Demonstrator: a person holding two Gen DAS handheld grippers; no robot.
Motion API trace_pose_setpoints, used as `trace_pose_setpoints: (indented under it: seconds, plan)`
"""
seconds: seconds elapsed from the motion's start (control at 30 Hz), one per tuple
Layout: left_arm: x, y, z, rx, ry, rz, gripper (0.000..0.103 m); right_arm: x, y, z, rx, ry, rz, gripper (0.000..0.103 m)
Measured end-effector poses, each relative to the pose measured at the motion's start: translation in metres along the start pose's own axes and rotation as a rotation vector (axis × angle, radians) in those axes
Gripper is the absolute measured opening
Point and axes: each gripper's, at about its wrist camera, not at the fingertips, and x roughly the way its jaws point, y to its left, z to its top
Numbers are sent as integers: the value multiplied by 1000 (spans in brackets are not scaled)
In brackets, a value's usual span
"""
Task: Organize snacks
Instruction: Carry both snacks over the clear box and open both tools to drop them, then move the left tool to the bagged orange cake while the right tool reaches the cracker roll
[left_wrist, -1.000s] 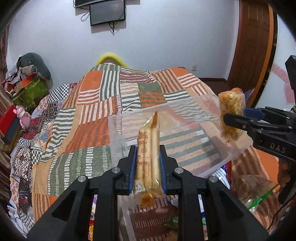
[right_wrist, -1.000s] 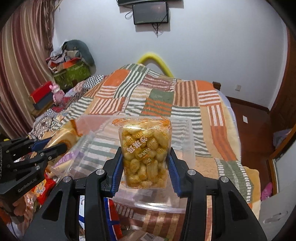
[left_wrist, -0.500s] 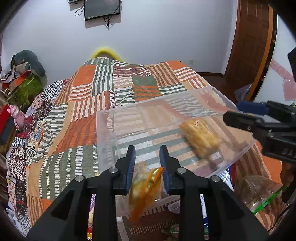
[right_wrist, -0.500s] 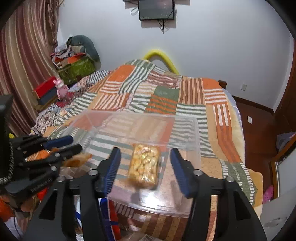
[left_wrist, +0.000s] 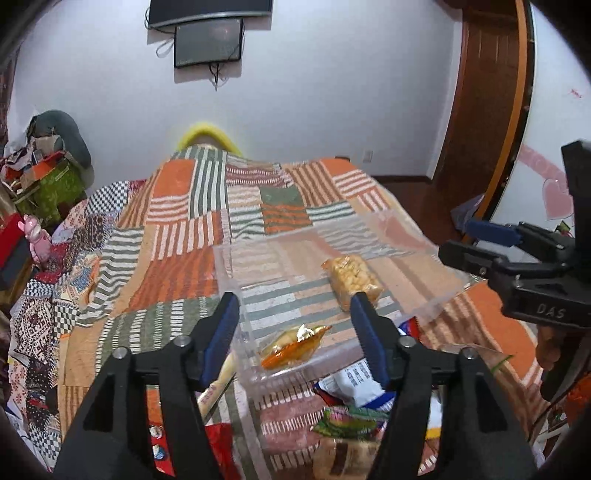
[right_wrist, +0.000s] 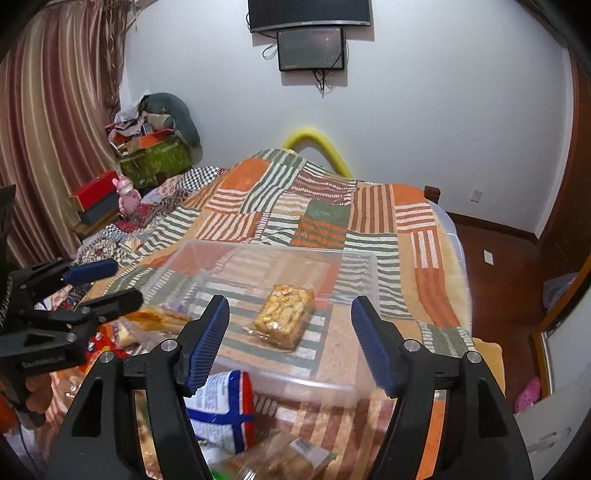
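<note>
- Patchwork bedspread (left_wrist: 192, 236) in orange, green and white stripes covers the bed below a pale wall, where a dark screen (left_wrist: 208, 40) hangs; a striped curtain (right_wrist: 55, 122) falls at one side.
- On the bed sits a clear plastic bin (right_wrist: 365, 273), shallow, rectangular and see-through, so the stripes show through its floor.
- Left gripper (left_wrist: 291, 332): its jaws are opening, the blue ribbed pads well apart with nothing pressed between them. Seen between them, down in the bin's near corner, lies a glossy orange-wrapped snack (left_wrist: 295, 345), untouched.
- Right gripper (right_wrist: 290, 334): its jaws are opening too, empty, spread above the bin.
- Packet of puffed snacks (right_wrist: 284, 319), clear wrap over knobbly yellow pieces, lies flat on the bin's floor near the middle, apart from both grippers.
- Outside the bin's near wall, loose packets crowd the bedspread: a white and blue bag (right_wrist: 225, 410), a clear pack of brown biscuits (right_wrist: 273, 461), and a green wrapper (left_wrist: 347, 419).
- At the bed's far side stand a pink toy (right_wrist: 127, 194) and a green box (right_wrist: 155, 158) piled with clutter.
</note>
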Motion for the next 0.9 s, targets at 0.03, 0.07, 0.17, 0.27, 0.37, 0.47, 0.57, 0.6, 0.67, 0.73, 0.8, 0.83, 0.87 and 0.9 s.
trace_pose_setpoints:
  seconds: [0.03,0.07,0.17,0.27,0.37,0.47,0.57,0.6,0.67,0.73,0.8,0.83,0.87,0.9]
  plan:
    - [-7,1,-1,4,-9,0,68,-5,1,-2,2,-8,2,66]
    - [-12,2,-2,9,-15,1,69,-8,2,-3,4,-13,4,66]
    - [-28,5,-9,25,-20,18,71,-19,4,-8,14,-31,8,70]
    - [-40,13,-23,39,-8,45,73,-29,4,-16,24,-38,15,70]
    - [-46,22,-40,49,27,66,73,-36,3,-25,37,-37,17,70]
    - [-50,34,-61,43,74,88,73,-42,2,-38,50,-34,10,70]
    - [-48,50,-81,16,113,104,73,-47,2,-52,60,-20,2,70]
    - [-48,54,-86,10,121,117,73,-48,1,-57,64,-15,-3,70]
    - [-47,64,-98,-6,138,143,73,-49,1,-66,73,-2,-6,71]
    - [-44,72,-108,-31,160,140,73,-49,0,-79,81,15,-16,73]
    - [-43,81,-118,-53,180,150,73,-48,0,-88,83,29,-33,75]
    - [-43,84,-123,-64,189,154,73,-46,0,-92,86,39,-37,76]
    - [-43,87,-127,-76,193,153,73,-45,-1,-96,92,49,-36,77]
    - [-43,90,-131,-92,199,148,73,-46,1,-100,95,55,-38,77]
